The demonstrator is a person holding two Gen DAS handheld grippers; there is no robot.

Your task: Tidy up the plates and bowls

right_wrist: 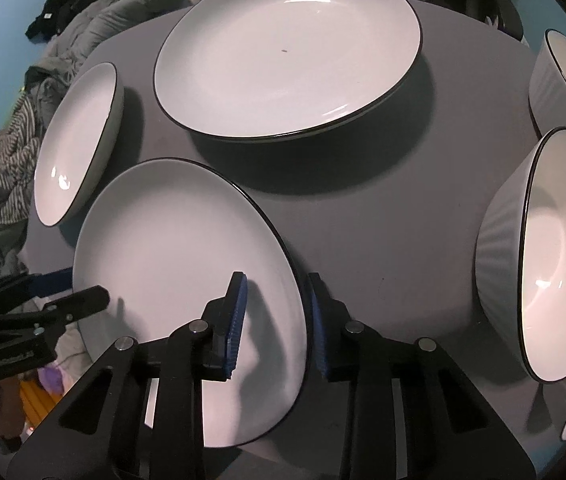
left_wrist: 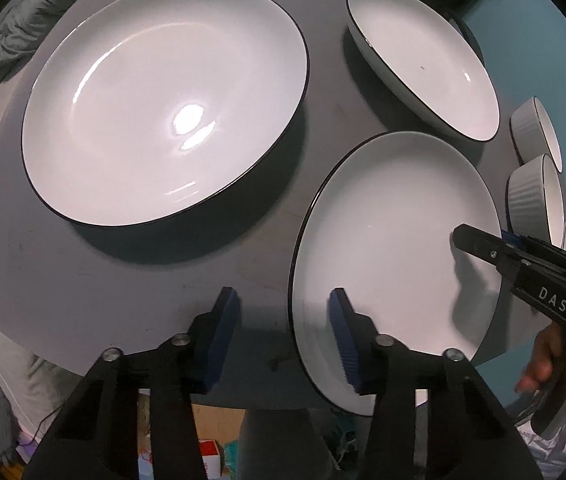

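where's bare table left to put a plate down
Bare grey table lies in front of the big plate, left of the near plate. The right side is crowded with ribbed bowls.

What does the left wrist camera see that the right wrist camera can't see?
Only the left wrist view shows the red-and-white cardboard box on the floor under the table edge.

Only the right wrist view shows the grey-and-white striped cloth in the pile beside the table.

Both show the grey table, the near white plate with a dark rim, the wide white plate beyond it and the ribbed white bowls. Both also show the left tool and the right tool, at opposite edges of the near plate.
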